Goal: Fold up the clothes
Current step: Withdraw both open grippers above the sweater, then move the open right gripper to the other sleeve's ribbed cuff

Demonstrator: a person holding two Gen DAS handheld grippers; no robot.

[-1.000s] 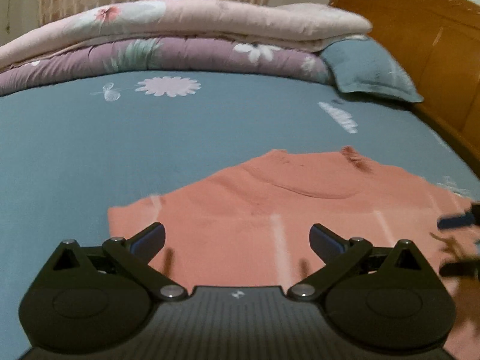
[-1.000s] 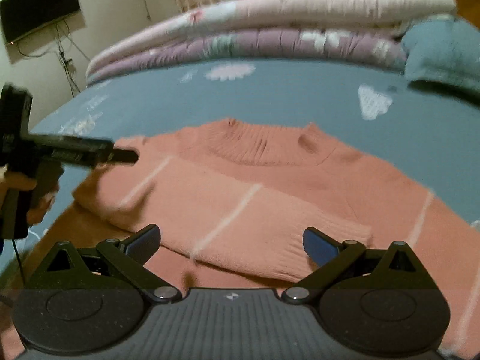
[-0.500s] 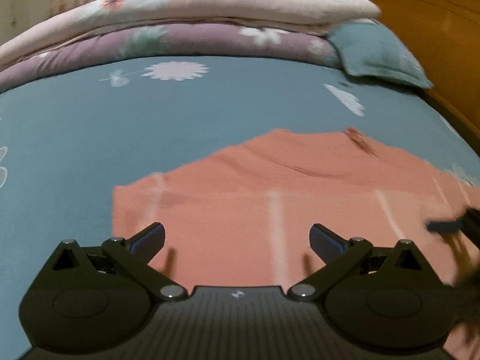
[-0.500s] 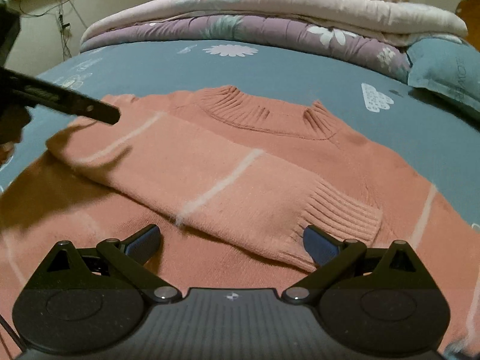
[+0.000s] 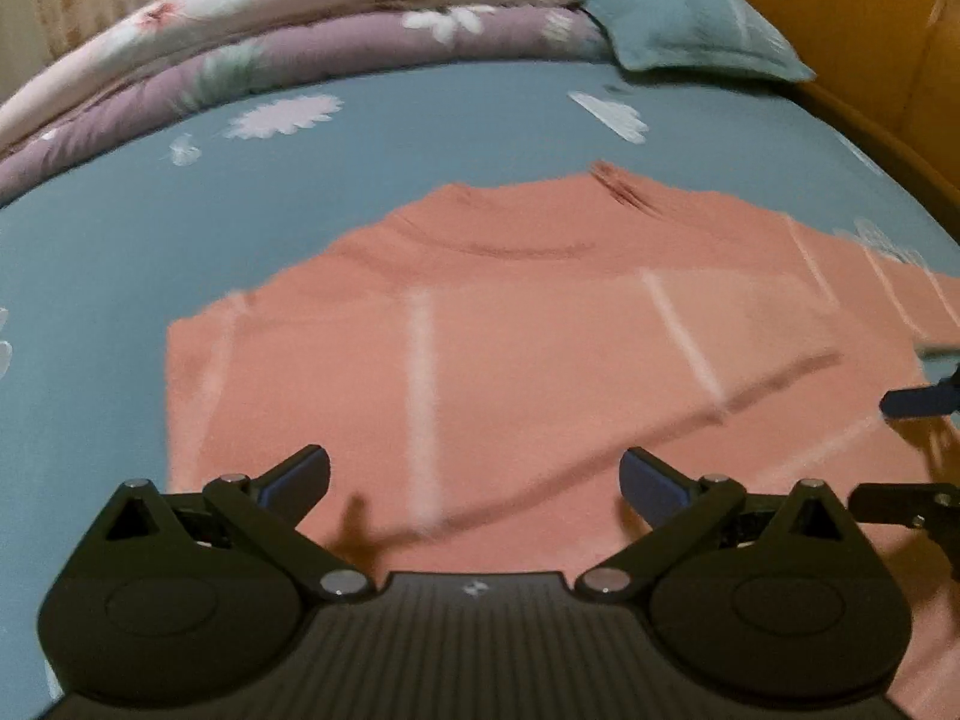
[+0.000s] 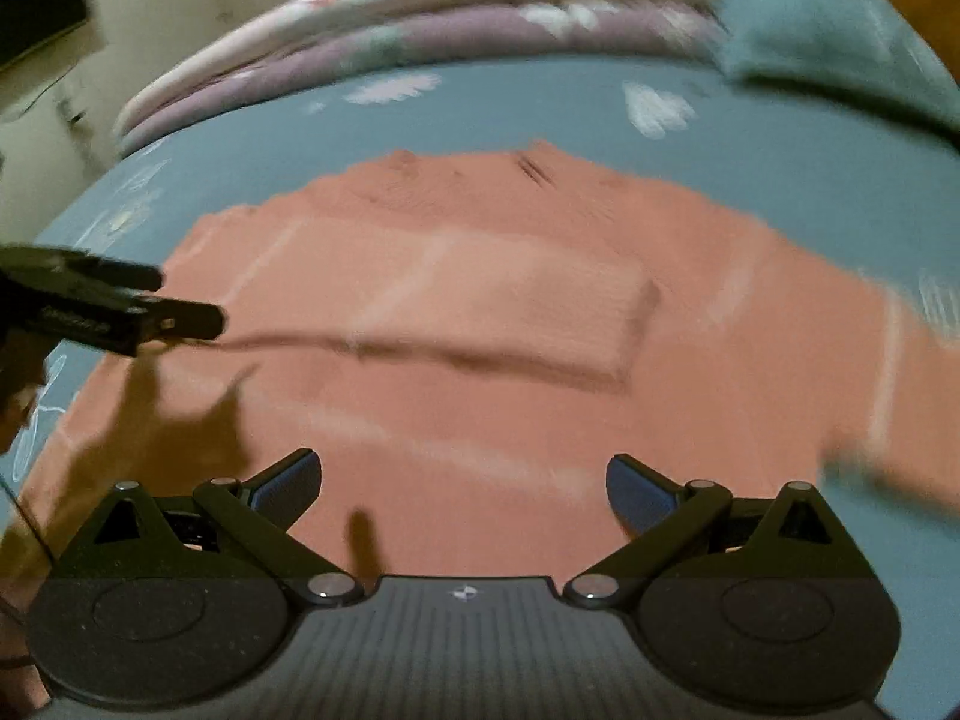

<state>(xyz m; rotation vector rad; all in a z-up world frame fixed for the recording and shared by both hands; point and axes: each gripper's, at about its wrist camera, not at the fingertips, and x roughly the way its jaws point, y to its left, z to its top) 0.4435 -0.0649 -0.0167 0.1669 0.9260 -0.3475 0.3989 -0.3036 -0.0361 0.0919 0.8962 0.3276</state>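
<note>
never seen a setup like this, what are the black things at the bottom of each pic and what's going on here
The black shapes are hand-held grippers, each with two fingers; a person holds one in each hand. A camera sits on each gripper and looks forward along its fingers, so one picture is from the left gripper and the other from the right gripper. Both are open and hold nothing. Ahead of them a salmon-pink sweater with thin pale stripes lies flat on a blue bedsheet, one sleeve folded across its front. Folded quilts and a pillow lie at the far side. The picture is blurred.
</note>
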